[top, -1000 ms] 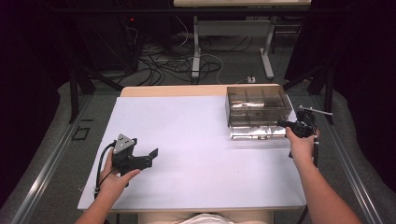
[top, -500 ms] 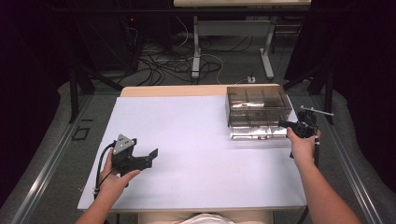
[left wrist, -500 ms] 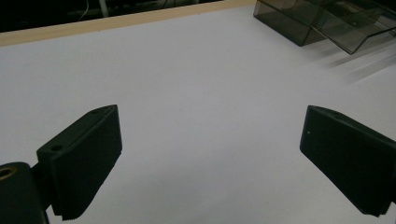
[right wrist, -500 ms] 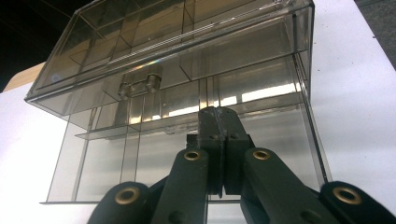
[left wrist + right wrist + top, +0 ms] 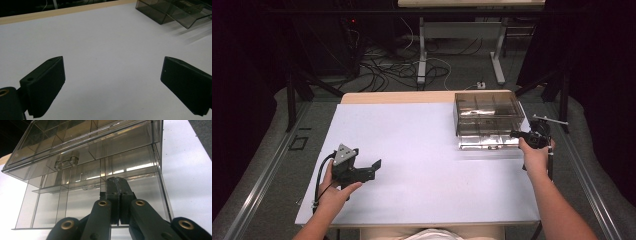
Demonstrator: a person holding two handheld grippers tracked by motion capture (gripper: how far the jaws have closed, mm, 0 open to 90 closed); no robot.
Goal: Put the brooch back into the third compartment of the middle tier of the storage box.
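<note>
Left gripper point(image 5: 374, 165) is resting near the table's point(image 5: 412, 130) front-left, jaws spread wide, holding nothing. Right gripper point(image 5: 117, 195) is pressing at the front of the clear drawer box point(image 5: 487, 117) at the far right, jaws clenched together, apparently on a drawer pull, though I cannot tell. Likely step: opening a drawer; next calls for a straight pull.

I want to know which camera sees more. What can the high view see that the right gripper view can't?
High view alone: the person's two hands, the left tool held open over the white table, and cables on the floor behind. Right gripper view alone: a close look at the clear drawer box's shelves and dividers, with the right tool shut in front of its lower drawer. Both: the box, the white tabletop, and the right tool.
</note>
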